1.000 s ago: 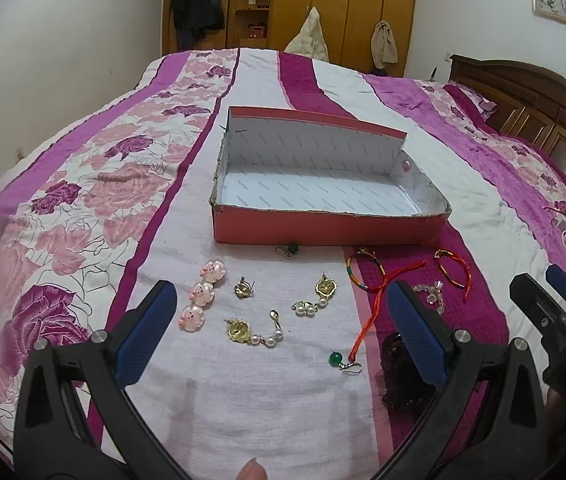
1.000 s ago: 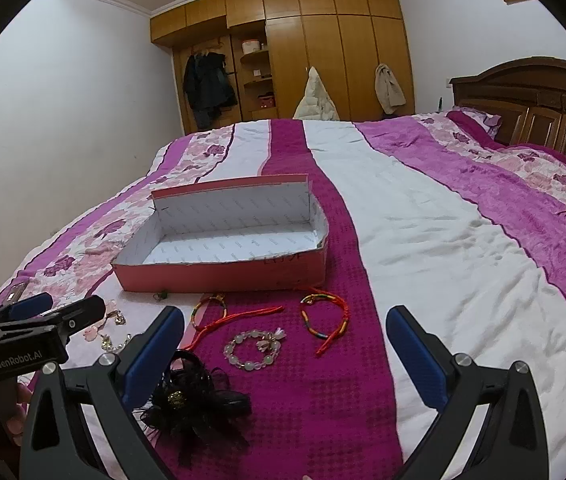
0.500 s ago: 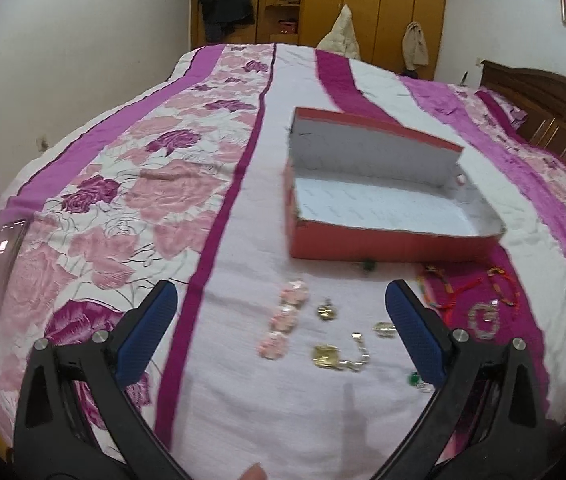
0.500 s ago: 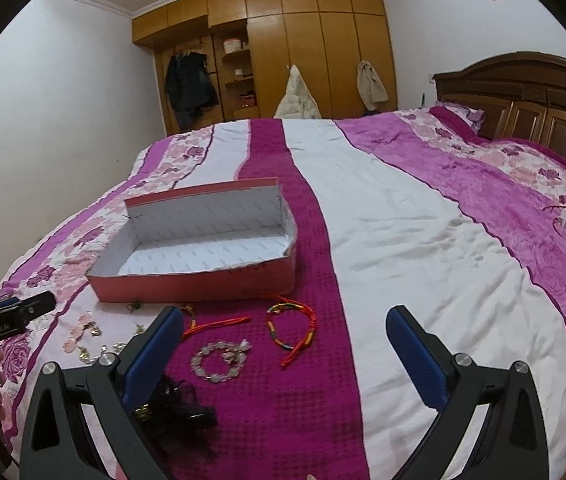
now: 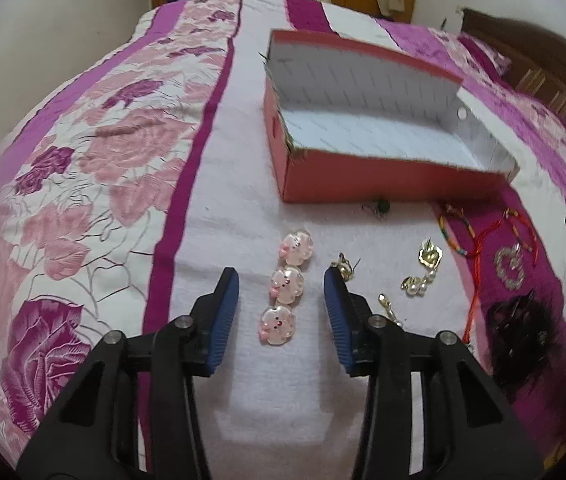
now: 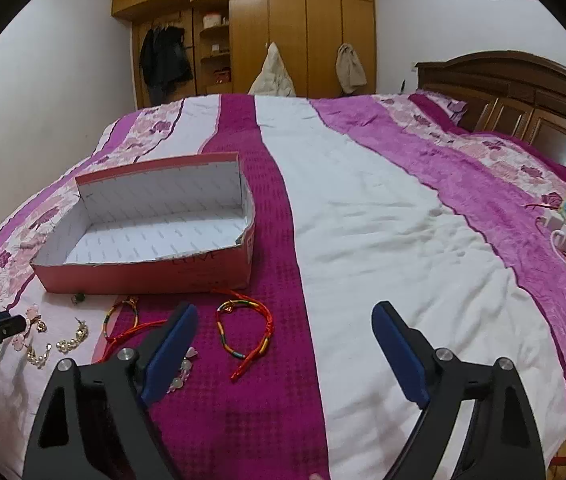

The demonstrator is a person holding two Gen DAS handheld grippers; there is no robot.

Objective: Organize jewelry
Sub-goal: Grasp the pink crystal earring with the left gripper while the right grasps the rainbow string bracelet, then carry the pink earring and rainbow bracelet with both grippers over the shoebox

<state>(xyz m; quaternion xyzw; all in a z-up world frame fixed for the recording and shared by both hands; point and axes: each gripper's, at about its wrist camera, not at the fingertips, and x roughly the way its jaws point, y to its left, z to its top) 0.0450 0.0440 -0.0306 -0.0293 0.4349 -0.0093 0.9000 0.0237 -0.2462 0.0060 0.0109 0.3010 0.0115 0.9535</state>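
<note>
The left gripper [image 5: 281, 292], fingers half-spread and just closing, straddles the pink hair clip [image 5: 286, 285], lying lengthwise between them, untouched.

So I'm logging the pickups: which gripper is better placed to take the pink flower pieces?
Left. The left gripper straddles the pink flower pieces, its jaws just closing but not touching; the right gripper is over bare bedspread.

Even indoor light, soft shadows, fisheye-bent edges, slight motion blur
</note>
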